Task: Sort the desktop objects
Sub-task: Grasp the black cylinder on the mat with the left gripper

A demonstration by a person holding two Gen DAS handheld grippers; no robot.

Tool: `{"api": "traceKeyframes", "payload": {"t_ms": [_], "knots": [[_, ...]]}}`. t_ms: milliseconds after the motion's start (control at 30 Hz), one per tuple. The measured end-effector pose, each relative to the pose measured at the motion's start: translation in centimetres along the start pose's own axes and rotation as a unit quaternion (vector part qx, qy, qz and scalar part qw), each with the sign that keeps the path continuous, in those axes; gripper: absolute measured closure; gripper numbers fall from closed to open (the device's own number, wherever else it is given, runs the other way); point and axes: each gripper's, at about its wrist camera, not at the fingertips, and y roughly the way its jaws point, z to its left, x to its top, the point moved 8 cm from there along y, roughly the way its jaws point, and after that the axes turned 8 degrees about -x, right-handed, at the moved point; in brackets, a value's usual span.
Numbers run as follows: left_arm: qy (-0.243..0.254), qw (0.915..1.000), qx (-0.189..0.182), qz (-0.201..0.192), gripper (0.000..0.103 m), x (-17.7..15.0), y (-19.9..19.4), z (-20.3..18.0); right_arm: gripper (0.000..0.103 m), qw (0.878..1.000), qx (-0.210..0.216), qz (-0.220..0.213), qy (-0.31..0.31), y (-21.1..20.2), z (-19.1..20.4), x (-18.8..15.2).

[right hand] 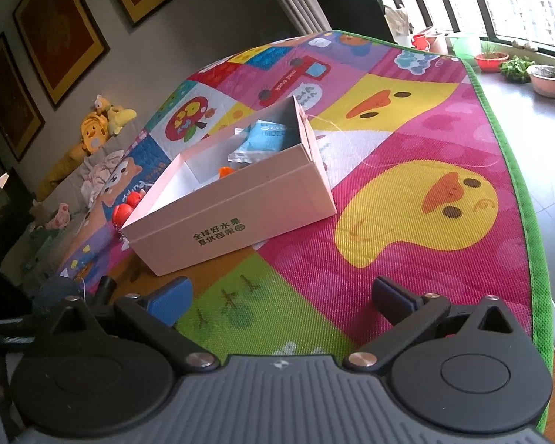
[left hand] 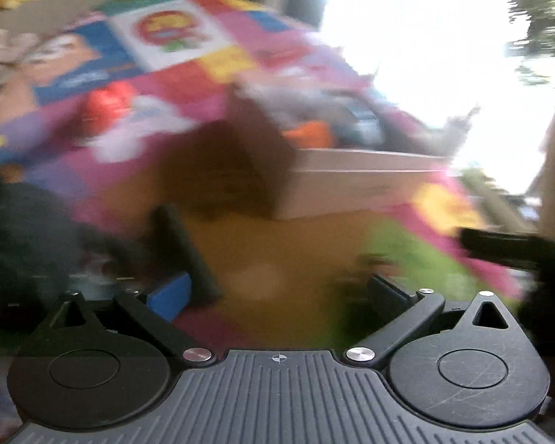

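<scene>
A white cardboard box [right hand: 240, 203] stands open on a colourful play mat [right hand: 407, 140]. Inside it lie a blue packet [right hand: 262, 137] and a small orange thing [right hand: 225, 172]. A red toy [right hand: 124, 212] lies on the mat just left of the box. My right gripper [right hand: 281, 296] is open and empty, near the box's front. The left wrist view is badly blurred; it shows the box [left hand: 351, 188], an orange thing [left hand: 310, 133] inside, and a red thing [left hand: 107, 105] on the mat. My left gripper [left hand: 277, 292] is open and empty. A black rod [left hand: 187, 255] lies near its left finger.
Plush toys [right hand: 100, 125] sit on a sofa at the far left. Flower pots [right hand: 547, 77] line the window sill at the right. The mat's green edge [right hand: 529, 222] runs along the right side, with grey floor beyond. The other gripper's dark body [left hand: 529, 255] shows at the right.
</scene>
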Motion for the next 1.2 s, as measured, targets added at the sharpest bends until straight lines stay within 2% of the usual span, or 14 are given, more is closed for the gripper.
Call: {"api": "traceKeyframes", "payload": {"t_ms": [33,100,167,267,367,500,633,700,767,800,1000,1100,1200], "knots": [[0.005,0.9996,-0.028,-0.001,0.0,0.0,-0.2,-0.9,0.0,1.0,0.0,0.0,0.0,0.0,0.0,0.0],[0.018,0.9987,-0.046,-0.011,0.0,0.1,-0.7,-2.0,0.0,1.0,-0.002,0.001,-0.003,0.0,0.0,0.0],[0.03,0.9991,-0.025,-0.017,0.0,0.4,-0.8,-1.9,0.0,1.0,-0.002,0.001,-0.002,0.0,0.1,0.0],[0.044,0.998,0.037,-0.024,0.0,1.4,-0.3,-0.5,0.0,1.0,0.0,0.0,0.0,0.0,0.1,0.0],[0.055,0.9971,0.049,-0.022,0.0,2.8,0.9,0.4,0.0,1.0,-0.001,0.001,-0.001,0.0,0.2,0.0],[0.092,0.9953,0.031,-0.002,0.0,4.1,3.6,0.1,0.0,1.0,-0.002,0.001,-0.003,0.1,0.1,0.0],[0.141,0.9898,0.009,0.019,0.0,4.6,6.6,-0.4,0.0,1.0,-0.002,0.001,-0.003,0.0,0.1,0.0],[0.145,0.9889,0.004,0.031,0.0,4.8,7.7,0.1,0.0,1.0,-0.002,0.001,-0.002,0.0,0.2,0.0],[0.134,0.9896,-0.025,0.047,0.0,4.4,8.1,0.4,0.0,1.0,-0.001,0.001,-0.002,0.1,0.2,-0.1],[0.126,0.9895,-0.046,0.055,0.0,3.9,8.0,0.5,0.0,1.0,-0.002,0.001,-0.003,0.1,0.2,-0.1],[0.122,0.9861,-0.098,0.054,0.0,0.4,4.0,-0.9,0.0,1.0,-0.01,0.006,-0.017,0.2,0.5,-0.1],[0.117,0.9878,-0.094,0.043,0.0,-0.8,2.8,-1.6,0.0,1.0,-0.012,0.006,-0.02,0.2,0.5,-0.1],[0.115,0.9906,-0.069,0.028,0.0,-1.0,2.5,-1.8,0.0,1.0,-0.013,0.007,-0.022,0.3,0.5,-0.1]]}}
